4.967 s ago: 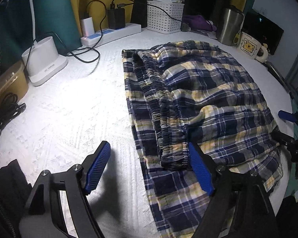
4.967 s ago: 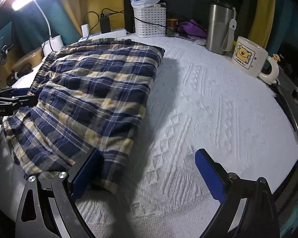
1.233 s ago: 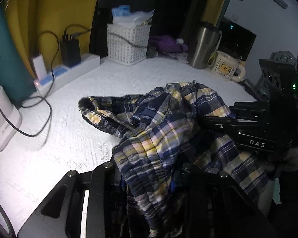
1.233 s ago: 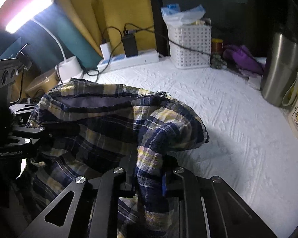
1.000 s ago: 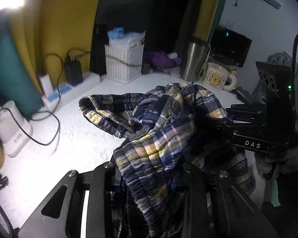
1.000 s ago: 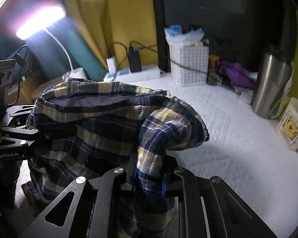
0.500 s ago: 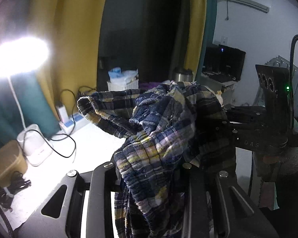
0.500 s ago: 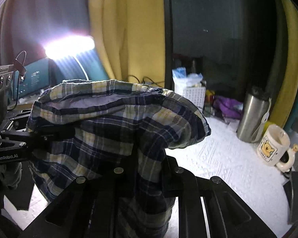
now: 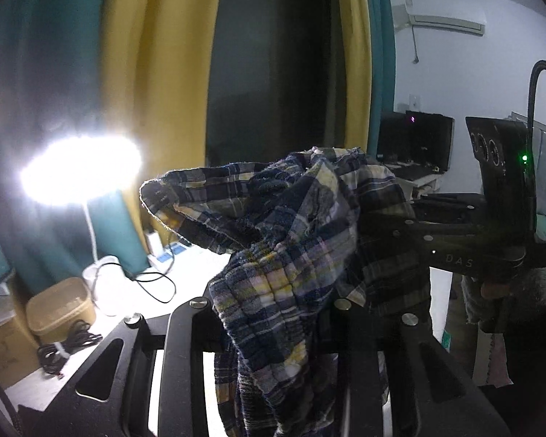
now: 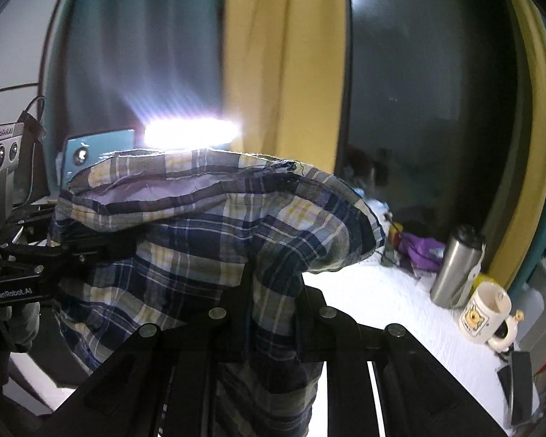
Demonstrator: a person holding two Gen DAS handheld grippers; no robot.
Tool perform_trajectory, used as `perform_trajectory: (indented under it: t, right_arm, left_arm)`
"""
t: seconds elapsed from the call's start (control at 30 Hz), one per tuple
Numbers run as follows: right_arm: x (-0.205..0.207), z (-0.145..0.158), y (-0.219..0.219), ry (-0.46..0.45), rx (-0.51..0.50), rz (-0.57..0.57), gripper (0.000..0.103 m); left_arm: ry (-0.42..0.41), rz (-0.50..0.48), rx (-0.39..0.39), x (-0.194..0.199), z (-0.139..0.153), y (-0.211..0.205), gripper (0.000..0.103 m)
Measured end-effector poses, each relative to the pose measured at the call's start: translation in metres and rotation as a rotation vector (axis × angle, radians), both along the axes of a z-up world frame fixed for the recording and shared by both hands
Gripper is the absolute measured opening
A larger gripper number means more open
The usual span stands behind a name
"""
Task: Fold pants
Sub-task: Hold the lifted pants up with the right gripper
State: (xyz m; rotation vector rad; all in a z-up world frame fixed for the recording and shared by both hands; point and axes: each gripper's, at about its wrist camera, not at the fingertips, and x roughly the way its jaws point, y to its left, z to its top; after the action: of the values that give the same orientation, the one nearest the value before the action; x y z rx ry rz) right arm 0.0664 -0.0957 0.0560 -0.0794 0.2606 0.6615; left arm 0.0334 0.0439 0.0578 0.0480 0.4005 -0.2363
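The navy and yellow plaid pants (image 9: 291, 255) hang in the air, bunched between both grippers. My left gripper (image 9: 276, 331) is shut on the elastic waistband end, the cloth draping over its fingers. My right gripper (image 10: 273, 313) is shut on the hem end of the pants (image 10: 207, 240). Each gripper shows in the other's view: the right one at the right of the left wrist view (image 9: 484, 255), the left one at the left of the right wrist view (image 10: 25, 276). The fingertips are hidden by cloth.
The white textured table (image 10: 375, 302) lies far below. On it stand a steel tumbler (image 10: 455, 269), a cartoon mug (image 10: 484, 313) and purple cloth (image 10: 418, 251). A lit desk lamp (image 9: 80, 171), power strip (image 9: 171, 251) with cables and a tan box (image 9: 60, 307) stand at left.
Both grippers have risen higher with the pants, lifting them clear of the table. The views have tilted up toward the curtains and lamp.
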Motion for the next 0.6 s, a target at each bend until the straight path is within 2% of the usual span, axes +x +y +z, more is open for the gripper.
perform_trajectory:
  t: [0.3,0.6]
  right_arm:
    - [-0.035,0.014,0.026,-0.044,0.004,0.088,0.017]
    - [-0.059,0.007,0.062,-0.032,0.001,0.174,0.017]
  left_arm:
    - [-0.033,0.067,0.005,-0.044,0.009,0.018,0.029]
    - [-0.003,0.150,0.004,-0.077,0.001,0.042,0.029]
